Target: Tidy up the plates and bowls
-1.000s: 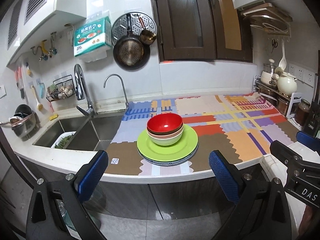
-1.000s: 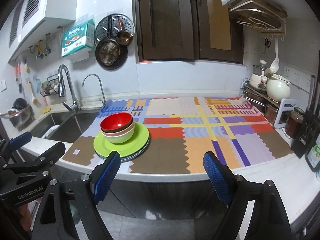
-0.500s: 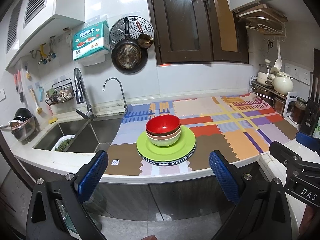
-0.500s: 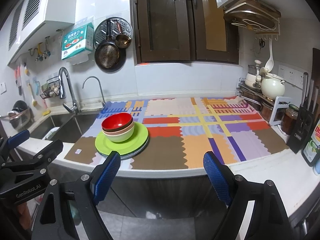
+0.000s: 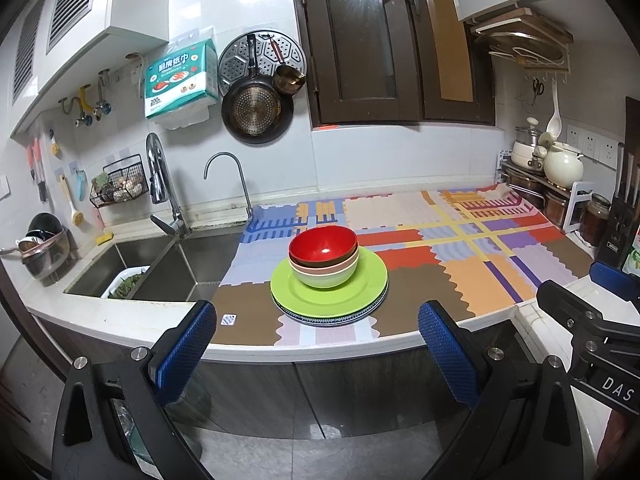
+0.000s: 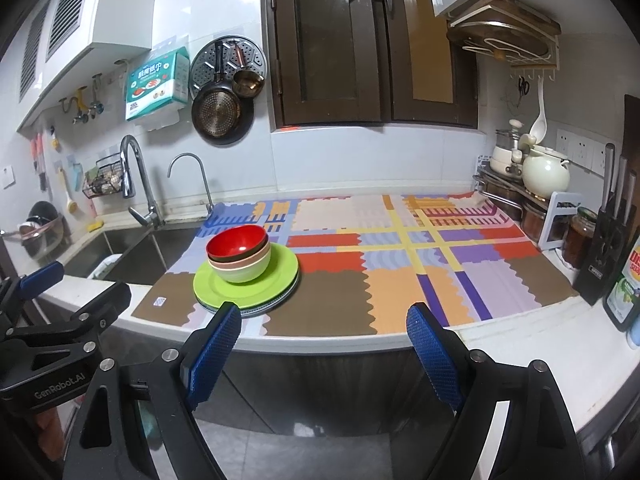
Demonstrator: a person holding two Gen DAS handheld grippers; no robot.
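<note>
At the far left a metal colander (image 5: 42, 250) sits on the counter (image 5: 120, 320), and beside it the steel sink (image 5: 160, 264) holds a white basin of greens (image 5: 126, 282), with a tall faucet (image 5: 160, 184) and a thin tap (image 5: 228, 176) behind. On the wall above hang a pack of paper towels (image 5: 180, 80) and a dark pan (image 5: 256, 110). To the right of the sink a patchwork mat (image 5: 460, 256) covers the counter. Near the mat's left front corner stand the plates (image 5: 352, 296), a green one on top of a darker one whose rim just shows; nested in the middle of them are the bowls (image 5: 324, 256), red inside pink inside pale green, all upright. The left gripper (image 5: 316, 344) hangs in front of the counter edge, short of the stack, its blue pads wide apart with nothing between them. The right gripper (image 6: 324, 344) hangs alongside it to the right, also off the counter, jaws spread wide and empty, with the plates just beyond its left pad (image 6: 216, 344). At the far right a cream pot (image 6: 546, 172) sits on a rack (image 6: 500, 196), with a jar (image 6: 580, 236) and a knife block (image 6: 608, 248) nearer the front.
</note>
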